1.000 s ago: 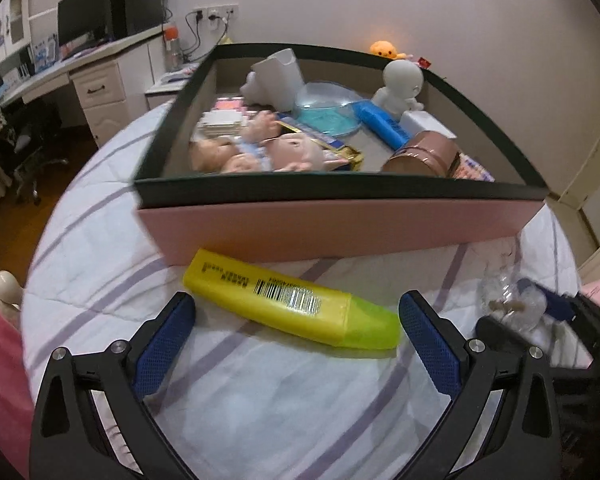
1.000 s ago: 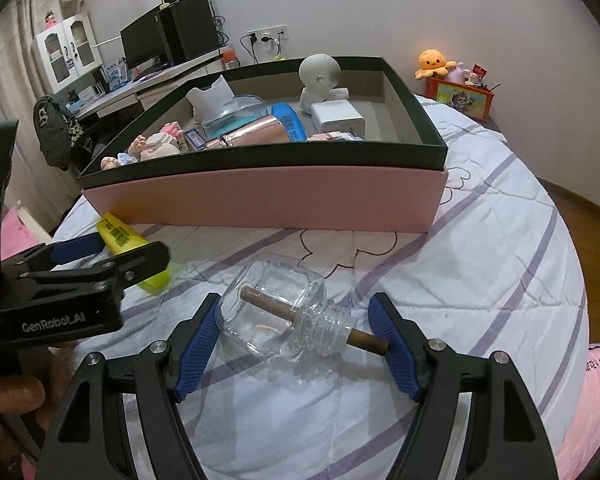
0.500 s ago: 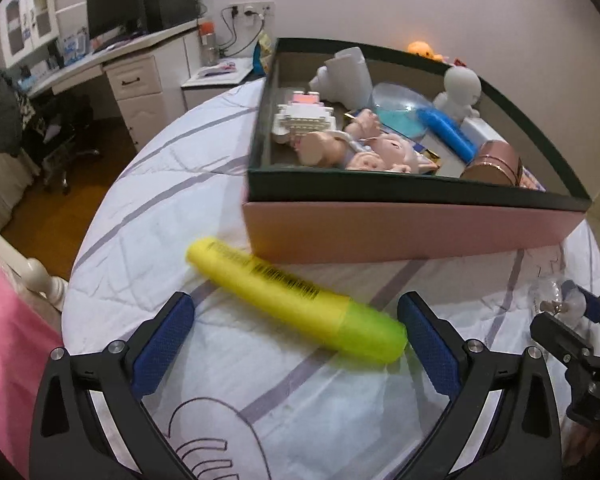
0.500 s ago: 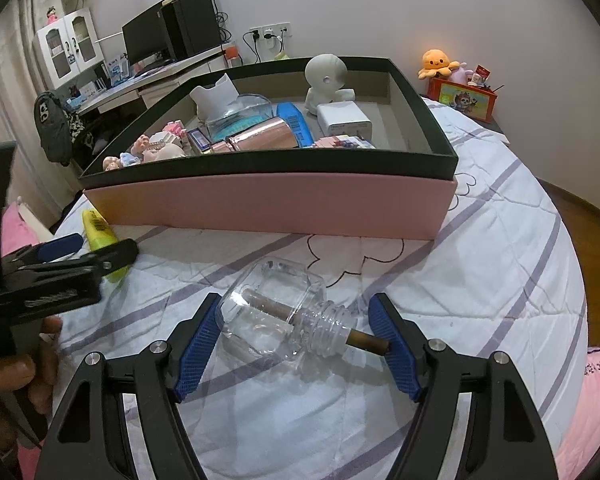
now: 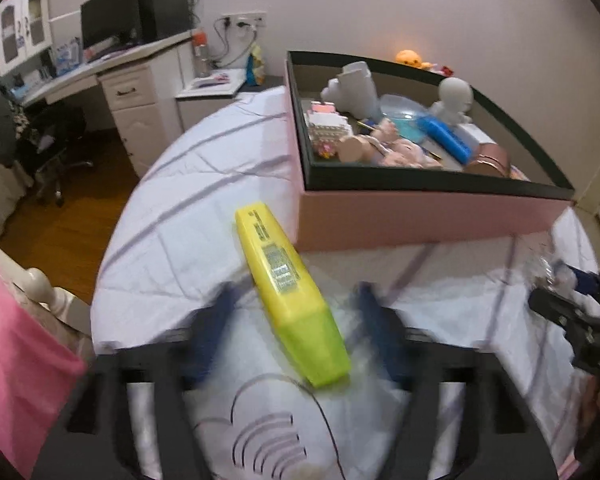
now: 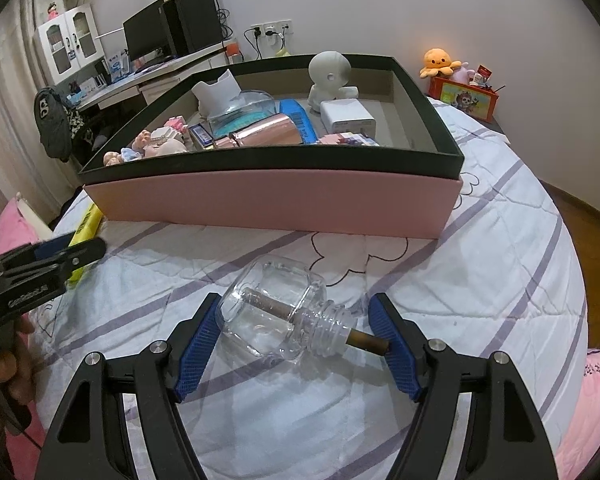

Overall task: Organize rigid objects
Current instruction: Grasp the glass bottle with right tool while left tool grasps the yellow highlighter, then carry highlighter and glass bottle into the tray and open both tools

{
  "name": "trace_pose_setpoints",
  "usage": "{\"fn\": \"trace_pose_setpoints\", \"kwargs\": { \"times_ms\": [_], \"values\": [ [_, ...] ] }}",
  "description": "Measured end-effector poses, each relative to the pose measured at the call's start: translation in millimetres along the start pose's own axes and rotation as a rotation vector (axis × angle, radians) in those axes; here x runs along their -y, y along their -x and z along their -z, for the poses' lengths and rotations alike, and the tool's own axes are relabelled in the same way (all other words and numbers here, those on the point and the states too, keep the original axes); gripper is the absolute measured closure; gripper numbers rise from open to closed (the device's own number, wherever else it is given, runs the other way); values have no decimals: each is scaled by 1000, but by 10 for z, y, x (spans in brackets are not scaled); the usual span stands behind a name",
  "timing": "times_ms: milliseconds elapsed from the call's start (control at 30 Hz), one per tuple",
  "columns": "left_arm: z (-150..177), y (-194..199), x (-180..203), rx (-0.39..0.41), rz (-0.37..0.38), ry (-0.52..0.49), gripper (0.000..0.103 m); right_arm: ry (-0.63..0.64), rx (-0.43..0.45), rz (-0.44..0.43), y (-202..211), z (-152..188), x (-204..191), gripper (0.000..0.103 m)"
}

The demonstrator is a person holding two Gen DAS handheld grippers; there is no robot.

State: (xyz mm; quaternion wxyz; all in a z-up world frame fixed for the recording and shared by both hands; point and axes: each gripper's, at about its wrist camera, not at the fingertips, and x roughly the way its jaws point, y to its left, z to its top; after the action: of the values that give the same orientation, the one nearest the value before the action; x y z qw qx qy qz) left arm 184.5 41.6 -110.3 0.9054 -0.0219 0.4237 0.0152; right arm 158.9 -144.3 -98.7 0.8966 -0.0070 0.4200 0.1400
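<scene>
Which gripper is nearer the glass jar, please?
Right. The right gripper straddles the glass jar; the left gripper is off beside it, around the yellow highlighter.

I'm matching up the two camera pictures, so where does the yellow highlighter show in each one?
Left wrist: the yellow highlighter lies lower centre, between the blurred fingers of the left gripper.
Right wrist: far left, a yellow sliver behind that gripper.
Shared landmark: the pink box just beyond it.

The highlighter and the jar lie on the bed before the box.
</scene>
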Motion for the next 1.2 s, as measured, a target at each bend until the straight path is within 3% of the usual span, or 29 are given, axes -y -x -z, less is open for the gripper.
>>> {"fn": "trace_pose_setpoints", "kwargs": {
  "times_ms": [33, 100, 133, 300, 833, 1200],
  "values": [
    [-15, -30, 24, 4, -12, -7, 17, 2, -1, 1, 0, -3, -1, 27],
    [-37, -78, 32, -9, 4, -20, 49, 3, -4, 0, -3, -6, 2, 28],
    [-48, -73, 36, 1, 6, -25, 56, 2, -4, -3, 0, -6, 5, 28],
    [-27, -3, -118, 0, 26, 21, 74, -5, -4, -40, 26, -20, -2, 28],
    [146, 548, -198, 64, 64, 23, 77, 1, 41, -72, 259, -80, -76, 28],
    [-250, 830, -1, 170, 103, -32, 77, 26, 149, -62, 590, -478, -23, 28]
  ]
}}
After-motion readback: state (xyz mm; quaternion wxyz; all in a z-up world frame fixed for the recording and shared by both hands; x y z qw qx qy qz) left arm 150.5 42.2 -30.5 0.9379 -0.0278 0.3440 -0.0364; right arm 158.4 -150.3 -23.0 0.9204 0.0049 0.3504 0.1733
